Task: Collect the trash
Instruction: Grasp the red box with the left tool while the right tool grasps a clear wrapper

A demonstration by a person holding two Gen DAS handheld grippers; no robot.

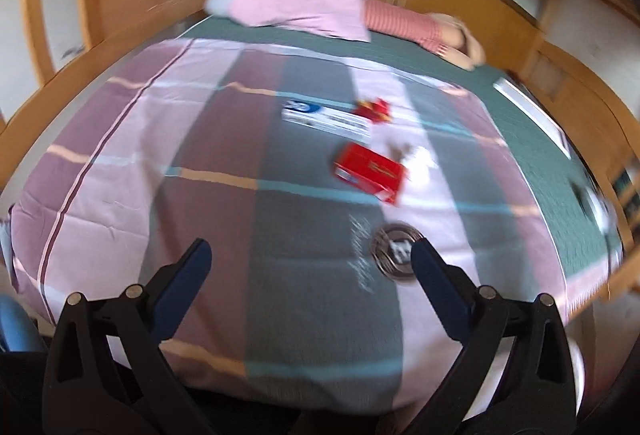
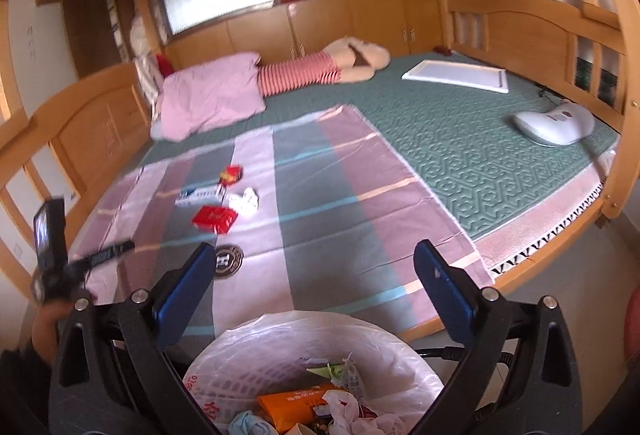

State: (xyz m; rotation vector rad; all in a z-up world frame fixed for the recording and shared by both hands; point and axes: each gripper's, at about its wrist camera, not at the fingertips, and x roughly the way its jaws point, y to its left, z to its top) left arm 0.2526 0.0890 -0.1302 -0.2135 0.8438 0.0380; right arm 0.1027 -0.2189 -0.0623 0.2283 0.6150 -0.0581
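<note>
Litter waits mid-quilt as we hover our left gripper (image 1: pixel 310 255) and right gripper (image 2: pixel 314 267), both spread wide and empty, near the bed's edge, the red box (image 1: pixel 368 171) just beyond, the lined bin (image 2: pixel 312 367) below to receive it.

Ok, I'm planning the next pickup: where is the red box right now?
The red box lies on the striped sheet, ahead of the open left gripper, nearer than the white and blue carton, beside crumpled white paper.
</note>
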